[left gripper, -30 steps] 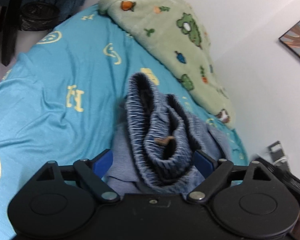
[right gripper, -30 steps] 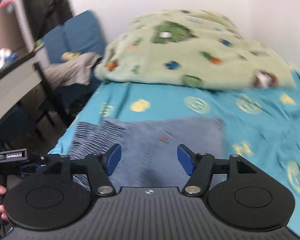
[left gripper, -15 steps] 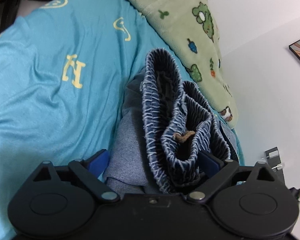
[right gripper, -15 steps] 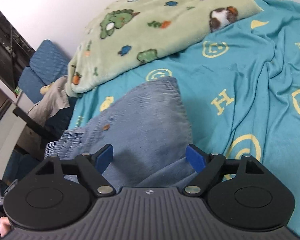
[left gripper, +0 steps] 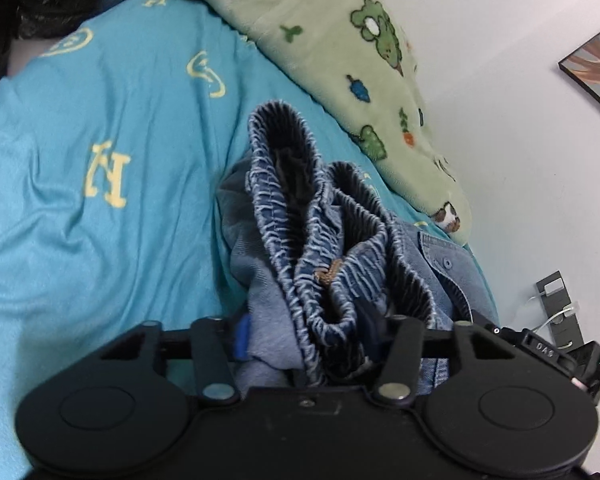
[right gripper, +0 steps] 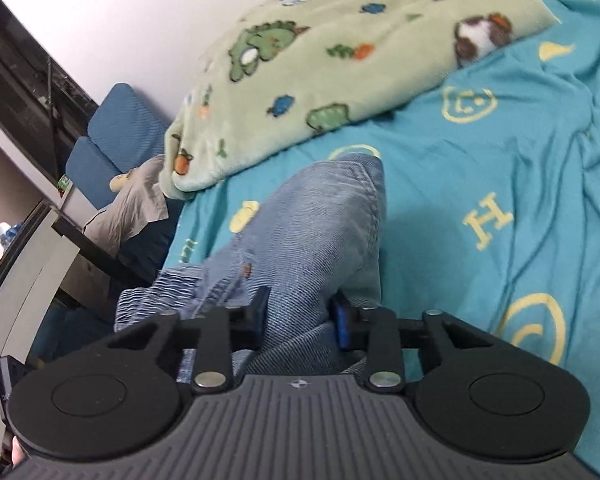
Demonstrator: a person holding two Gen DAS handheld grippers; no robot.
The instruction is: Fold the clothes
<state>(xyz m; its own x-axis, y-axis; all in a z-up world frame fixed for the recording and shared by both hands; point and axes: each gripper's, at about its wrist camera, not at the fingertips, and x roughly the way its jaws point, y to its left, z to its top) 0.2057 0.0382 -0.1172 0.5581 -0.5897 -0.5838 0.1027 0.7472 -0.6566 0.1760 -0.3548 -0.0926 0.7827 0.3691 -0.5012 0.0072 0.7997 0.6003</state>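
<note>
Denim shorts [right gripper: 320, 224] on teal sheet [right gripper: 500, 168], pinched by L gripper [left gripper: 308, 336] at waistband & R gripper [right gripper: 300, 316] at leg.

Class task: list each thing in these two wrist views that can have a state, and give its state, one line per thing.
Left gripper: shut on the bunched waistband.
Right gripper: shut on a leg fold.
Denim shorts: gathered, unfolded, held at both ends.
Green blanket: heaped, crumpled.
Blue bedsheet: spread, wrinkled.
</note>
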